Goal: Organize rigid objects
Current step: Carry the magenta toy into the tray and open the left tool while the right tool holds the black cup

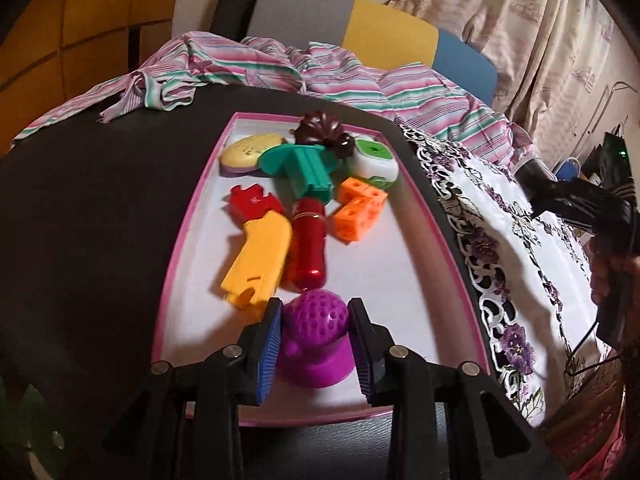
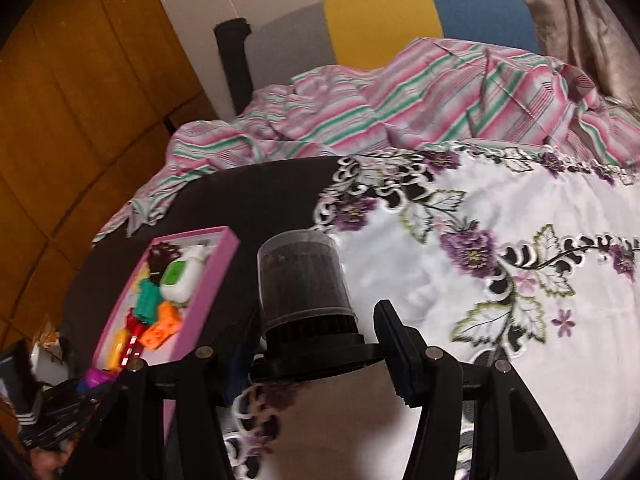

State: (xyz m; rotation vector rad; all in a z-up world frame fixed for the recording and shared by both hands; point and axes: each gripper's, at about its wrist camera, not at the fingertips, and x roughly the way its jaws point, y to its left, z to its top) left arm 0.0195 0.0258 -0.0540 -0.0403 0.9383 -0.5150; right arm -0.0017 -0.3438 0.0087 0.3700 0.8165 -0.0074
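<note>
Here the left tongs (image 1: pixel 316 336) clamp a purple dimpled toy (image 1: pixel 316 332) over the near end of the pink-rimmed tray (image 1: pixel 188 216) of toys, while the right tongs (image 2: pixel 316 344), half open, grip a black-based clear-lidded container (image 2: pixel 308 300) above the floral cloth (image 2: pixel 500 248) on the surface.

Left claw (image 1: pixel 316 336) grips purple toy (image 1: pixel 316 332) above pink-rimmed tray (image 1: pixel 188 216).

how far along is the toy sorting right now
Done: several plastic toys, among them a yellow piece, a red bottle and orange cubes, lie in the pink-rimmed tray. In hand: the left tool holds a purple dimpled toy over the tray; the right tool carries a dark cylindrical container above the floral cloth. Left: placing both.
</note>
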